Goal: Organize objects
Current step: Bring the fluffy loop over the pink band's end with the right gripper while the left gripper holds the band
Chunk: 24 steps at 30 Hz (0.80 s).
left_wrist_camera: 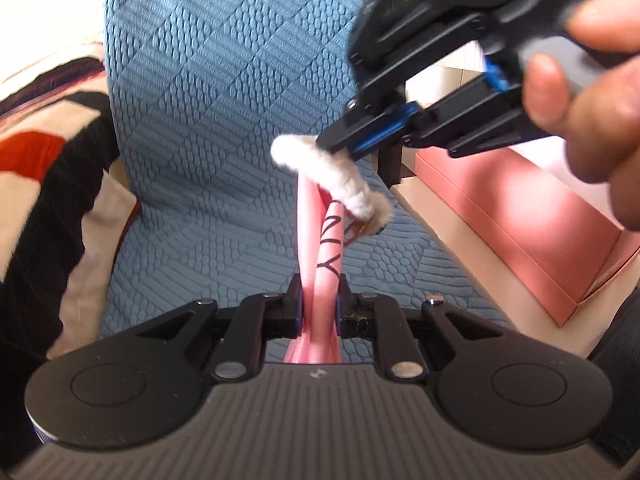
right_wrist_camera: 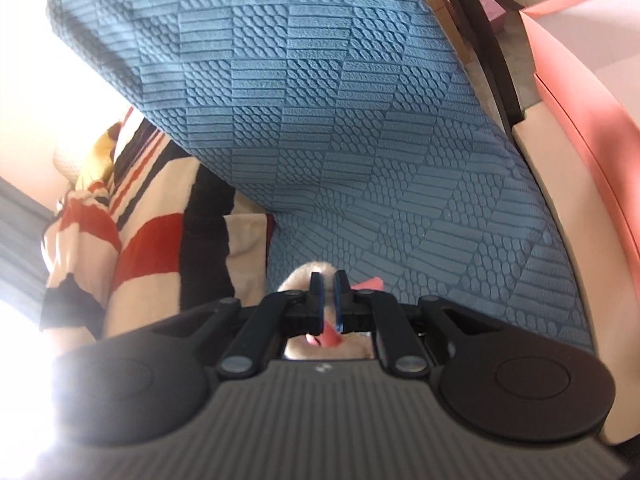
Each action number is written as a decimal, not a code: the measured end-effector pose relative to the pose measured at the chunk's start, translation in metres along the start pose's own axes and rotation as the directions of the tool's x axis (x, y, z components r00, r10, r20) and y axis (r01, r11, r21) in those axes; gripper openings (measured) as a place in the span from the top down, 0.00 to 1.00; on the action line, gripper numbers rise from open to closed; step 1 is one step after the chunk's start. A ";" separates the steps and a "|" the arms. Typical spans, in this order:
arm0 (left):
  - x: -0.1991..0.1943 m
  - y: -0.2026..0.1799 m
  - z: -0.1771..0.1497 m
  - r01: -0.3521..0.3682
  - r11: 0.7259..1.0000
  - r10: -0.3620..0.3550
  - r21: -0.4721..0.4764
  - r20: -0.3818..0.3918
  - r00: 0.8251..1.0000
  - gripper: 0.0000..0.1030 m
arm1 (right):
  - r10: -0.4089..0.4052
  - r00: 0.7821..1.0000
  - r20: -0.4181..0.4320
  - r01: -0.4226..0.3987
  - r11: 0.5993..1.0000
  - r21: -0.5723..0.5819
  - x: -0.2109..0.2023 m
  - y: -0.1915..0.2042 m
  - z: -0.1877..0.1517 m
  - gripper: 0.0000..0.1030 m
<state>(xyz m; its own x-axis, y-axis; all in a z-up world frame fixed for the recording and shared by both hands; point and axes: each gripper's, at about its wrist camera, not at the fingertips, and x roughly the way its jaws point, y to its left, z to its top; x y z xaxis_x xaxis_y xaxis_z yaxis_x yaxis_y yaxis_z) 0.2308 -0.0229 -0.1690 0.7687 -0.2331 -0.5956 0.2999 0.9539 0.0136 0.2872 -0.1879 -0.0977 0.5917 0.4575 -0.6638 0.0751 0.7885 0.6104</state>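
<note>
On the left we see a soft blanket with red, black and cream stripes [left_wrist_camera: 44, 184]. Beside it is a chair with a bumpy blue cloth cover [left_wrist_camera: 208, 120]. Over the seat, our left claw [left_wrist_camera: 319, 306] is clenched on a pink cloth item with black letters [left_wrist_camera: 329, 264]. Its fluffy cream trim [left_wrist_camera: 340, 184] is up in the air, and our right claw [left_wrist_camera: 340, 148] is clenched on that trim. A hand [left_wrist_camera: 592, 92] holds the right claw. A pink box [left_wrist_camera: 520, 216] sits on the right.

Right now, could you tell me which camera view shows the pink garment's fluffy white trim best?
The left wrist view: the fluffy white trim shows along its length, pinched by the right gripper. The right wrist view shows only a blurred patch behind the fingers.
</note>
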 end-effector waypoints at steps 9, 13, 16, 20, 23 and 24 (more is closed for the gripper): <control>-0.001 0.000 0.001 -0.008 1.000 0.008 0.013 0.006 1.000 0.84 | -0.033 0.999 -0.029 0.031 0.997 -0.064 0.010 0.006 0.006 0.90; 0.001 0.001 -0.001 -0.007 1.000 0.007 0.003 -0.001 1.000 0.84 | -0.031 0.998 -0.047 0.028 0.997 -0.072 0.012 0.007 0.008 0.85; 0.001 0.001 -0.001 -0.007 1.000 0.007 0.005 0.000 1.000 0.84 | -0.039 0.998 -0.046 0.036 0.997 -0.068 0.012 0.005 0.008 0.66; 0.001 0.000 -0.001 -0.007 1.000 0.007 0.009 -0.002 1.000 0.84 | -0.038 0.999 -0.031 0.035 0.996 -0.080 0.009 0.005 0.004 0.64; 0.002 0.001 -0.001 -0.009 1.000 0.009 0.009 -0.002 1.000 0.84 | -0.039 0.999 -0.011 0.037 0.992 -0.118 0.006 0.008 -0.001 0.64; 0.002 0.001 -0.002 -0.011 1.000 0.011 0.008 -0.001 1.000 0.84 | -0.041 0.999 -0.004 0.040 0.990 -0.135 0.005 0.009 -0.002 0.64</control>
<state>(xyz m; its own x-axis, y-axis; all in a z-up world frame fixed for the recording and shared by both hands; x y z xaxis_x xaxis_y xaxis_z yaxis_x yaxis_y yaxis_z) 0.2316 -0.0222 -0.1713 0.7712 -0.2225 -0.5965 0.2962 0.9548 0.0267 0.2891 -0.1774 -0.0966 0.5848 0.4266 -0.6900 -0.0100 0.8543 0.5197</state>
